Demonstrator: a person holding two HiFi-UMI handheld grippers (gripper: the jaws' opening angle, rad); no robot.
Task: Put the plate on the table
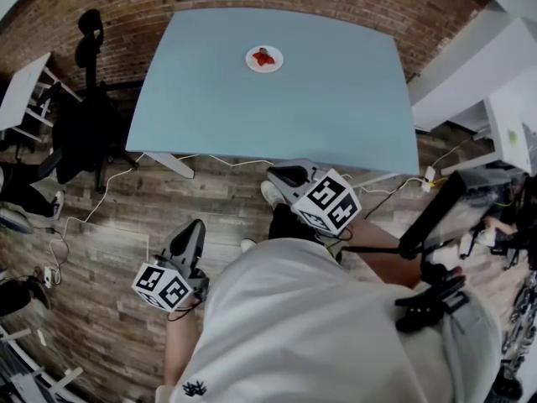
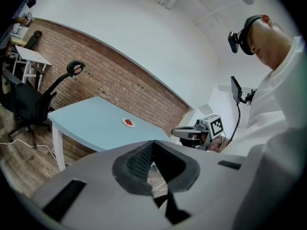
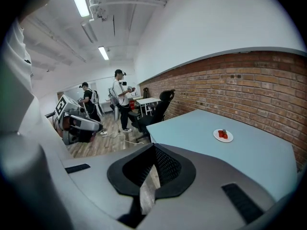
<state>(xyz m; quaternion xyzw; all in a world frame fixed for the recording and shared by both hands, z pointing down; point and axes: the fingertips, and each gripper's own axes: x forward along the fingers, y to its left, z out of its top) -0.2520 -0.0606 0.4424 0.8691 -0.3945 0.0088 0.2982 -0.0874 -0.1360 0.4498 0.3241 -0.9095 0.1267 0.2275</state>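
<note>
A small white plate [image 1: 264,59] with red pieces of food on it rests on the light blue table [image 1: 336,107], toward the far middle. It also shows in the left gripper view as the plate [image 2: 128,123] and in the right gripper view as the plate [image 3: 223,135]. Both grippers hang over the wooden floor near the person's body, short of the table's near edge. My left gripper [image 1: 189,235] is shut and holds nothing; its jaws meet in its own view [image 2: 153,150]. My right gripper [image 1: 284,175] is shut too, empty [image 3: 153,151].
A black office chair [image 1: 84,120] stands left of the table, with a white desk [image 1: 21,86] beyond it. White furniture [image 1: 503,116] stands at the right. Cables [image 1: 84,217] trail over the floor. A brick wall [image 3: 249,80] backs the table. Two people [image 3: 120,99] stand far off.
</note>
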